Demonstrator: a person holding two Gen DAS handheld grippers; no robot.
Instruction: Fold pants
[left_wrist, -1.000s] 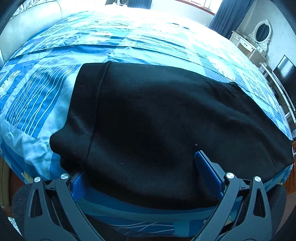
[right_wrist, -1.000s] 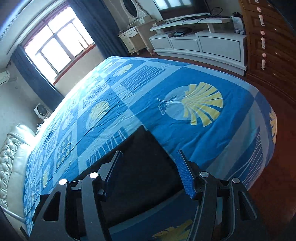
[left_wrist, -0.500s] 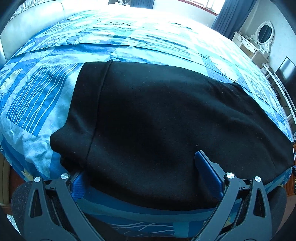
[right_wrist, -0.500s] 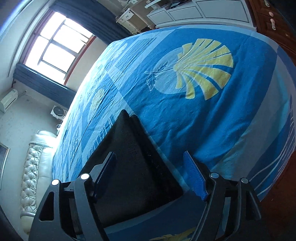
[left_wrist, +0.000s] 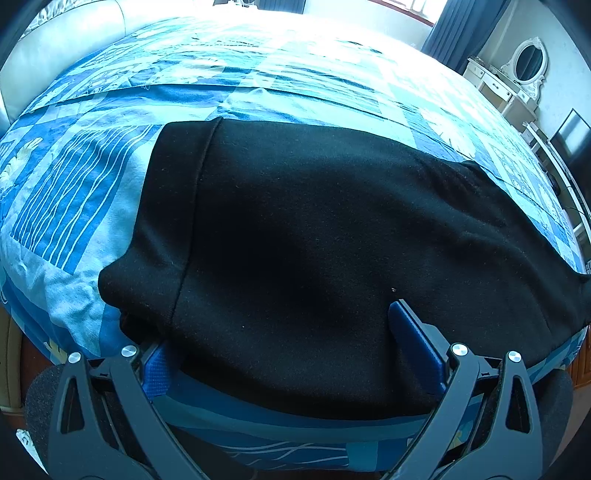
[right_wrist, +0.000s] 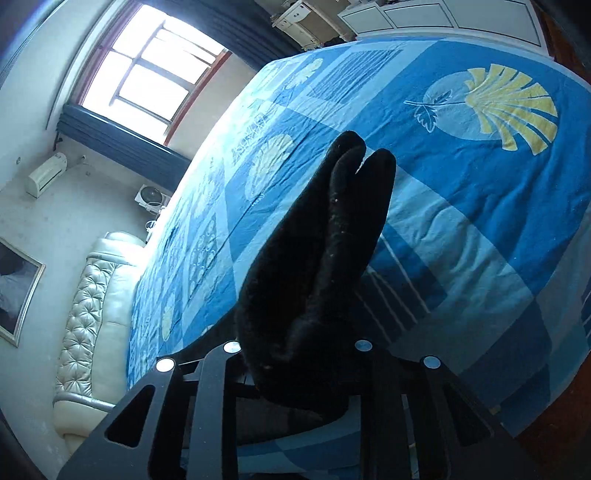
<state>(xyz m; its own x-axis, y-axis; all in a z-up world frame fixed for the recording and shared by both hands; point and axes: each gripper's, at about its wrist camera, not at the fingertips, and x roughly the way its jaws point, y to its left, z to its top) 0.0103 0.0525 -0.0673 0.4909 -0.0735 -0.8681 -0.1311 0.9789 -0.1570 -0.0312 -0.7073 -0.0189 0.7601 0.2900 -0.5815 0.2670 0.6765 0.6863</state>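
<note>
Pants (left_wrist: 332, 240), black, flat under spread left gripper (left_wrist: 280, 339); right gripper (right_wrist: 299, 354) closing on bunched cuff; no writing legible.

We see a wide bed (left_wrist: 258, 74) covered edge to edge by a blue patchwork bedspread (left_wrist: 74, 192), its panels printed with white wavy lines, pale leaves and, near the foot, a yellow shell motif (right_wrist: 509, 107). Directly on the bedspread lie black pants (left_wrist: 314, 240), spread flat near the bed's near edge, waistband end toward the left in the left wrist view. In the right wrist view one bunched end of the pants (right_wrist: 332, 240) rises off the bedspread.
</note>
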